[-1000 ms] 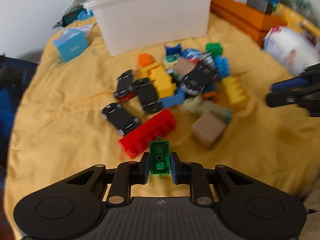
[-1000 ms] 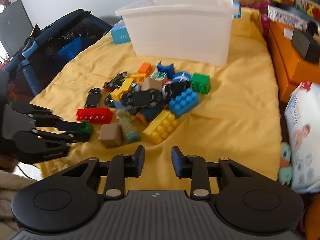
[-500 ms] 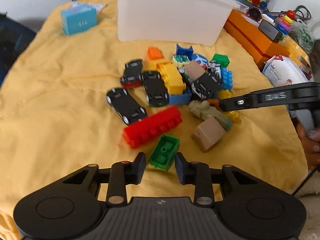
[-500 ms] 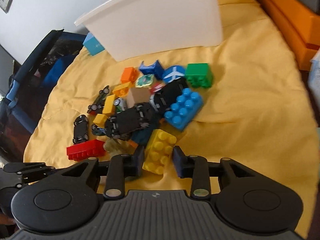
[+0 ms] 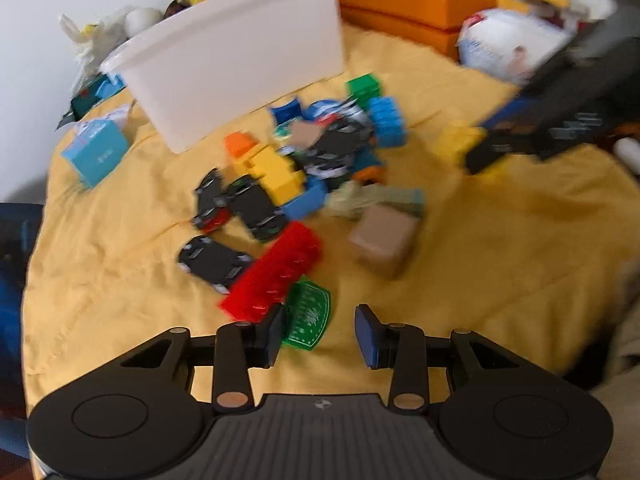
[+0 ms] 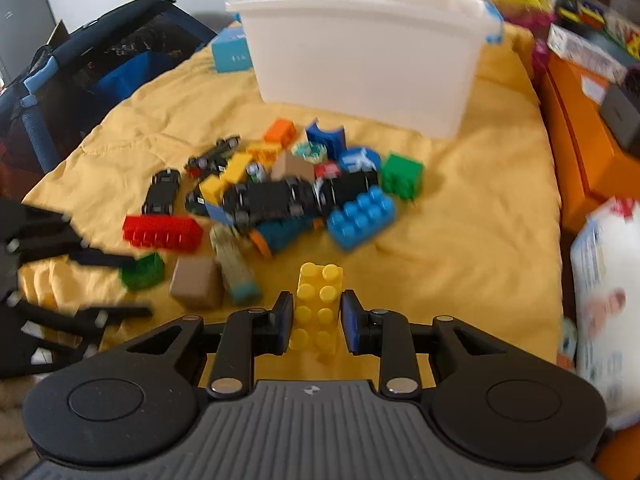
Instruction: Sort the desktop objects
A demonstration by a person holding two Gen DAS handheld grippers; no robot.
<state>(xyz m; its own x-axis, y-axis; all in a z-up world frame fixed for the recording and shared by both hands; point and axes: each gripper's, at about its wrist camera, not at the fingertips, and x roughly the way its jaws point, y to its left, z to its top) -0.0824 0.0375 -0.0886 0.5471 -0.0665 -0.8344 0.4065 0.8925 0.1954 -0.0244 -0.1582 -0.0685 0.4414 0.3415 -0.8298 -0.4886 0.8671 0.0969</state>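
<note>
A: Brick [image 6: 318, 308], yellow, pinched between right gripper [image 6: 316, 318] pads, long axis straight out toward 12. Bin [image 6: 368, 52] white, at 12 too, beyond the pile [image 6: 288, 192]. Straight carry forward, probably, then a drop over the rim.

B: Anything in the bin?

A: Cannot tell. Walls opaque, rim above both cameras, inside hidden.

B: And the left gripper [image 5: 320, 330]?

A: Spread wide, holding nothing. Green brick [image 5: 308, 314] on the cloth [image 5: 500, 260], just beside the left-hand pad, toward 11, touching or nearly, blurred. Red brick [image 5: 276, 272] right past it, long axis running 7 to 1.

B: Nearer to the bin, which side?

A: Hard to call; from the left wrist view, bin off toward 11, pile in between. Right one loaded and lined up already, so likely first to go.

B: Risks?

A: Yellow brick gripped by the sides at its near half, far half sticking out ahead; could pivot if knocked on the rim. Rest of the pile unsorted: cars, blue brick [image 6: 360, 216], green cube [image 6: 402, 176], brown block [image 6: 196, 282].
</note>
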